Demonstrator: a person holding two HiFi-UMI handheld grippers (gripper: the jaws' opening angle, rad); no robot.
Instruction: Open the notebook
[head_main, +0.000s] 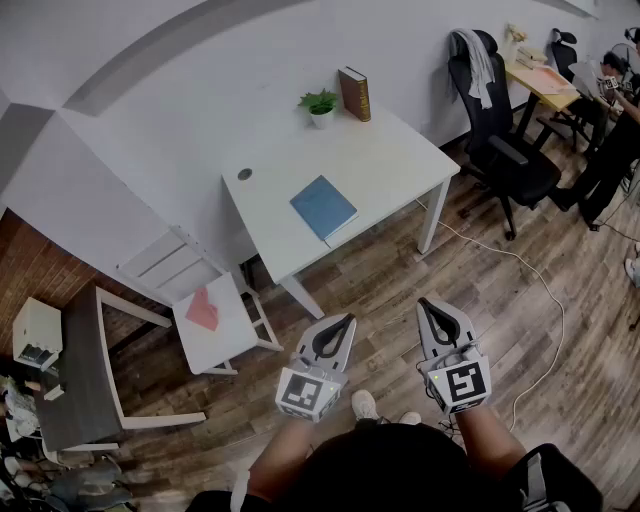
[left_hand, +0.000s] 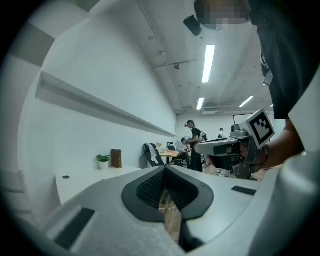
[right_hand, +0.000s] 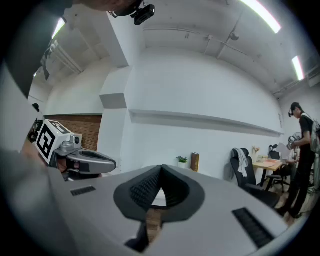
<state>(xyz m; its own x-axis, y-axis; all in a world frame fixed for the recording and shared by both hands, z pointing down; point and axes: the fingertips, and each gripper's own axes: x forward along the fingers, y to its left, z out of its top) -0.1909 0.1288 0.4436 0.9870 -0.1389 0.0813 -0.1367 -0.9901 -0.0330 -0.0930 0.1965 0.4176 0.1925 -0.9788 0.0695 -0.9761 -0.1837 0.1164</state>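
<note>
A closed blue notebook (head_main: 323, 207) lies flat near the front edge of the white desk (head_main: 385, 160) in the head view. Both grippers are held level over the wooden floor, well short of the desk and close to the person's body. My left gripper (head_main: 346, 321) has its jaws together with nothing between them, and its own view shows the tips meeting (left_hand: 165, 168). My right gripper (head_main: 429, 305) is beside it, also shut and empty (right_hand: 161, 168). Neither gripper view shows the notebook; only the desk's edge (left_hand: 85, 177) appears there.
A small potted plant (head_main: 320, 106) and an upright brown book (head_main: 354, 93) stand at the desk's back edge. A white chair (head_main: 205, 310) with a red item is left of the desk, and a black office chair (head_main: 500, 150) is right of it. A cable (head_main: 540, 290) runs across the floor. A person (head_main: 610, 140) stands far right.
</note>
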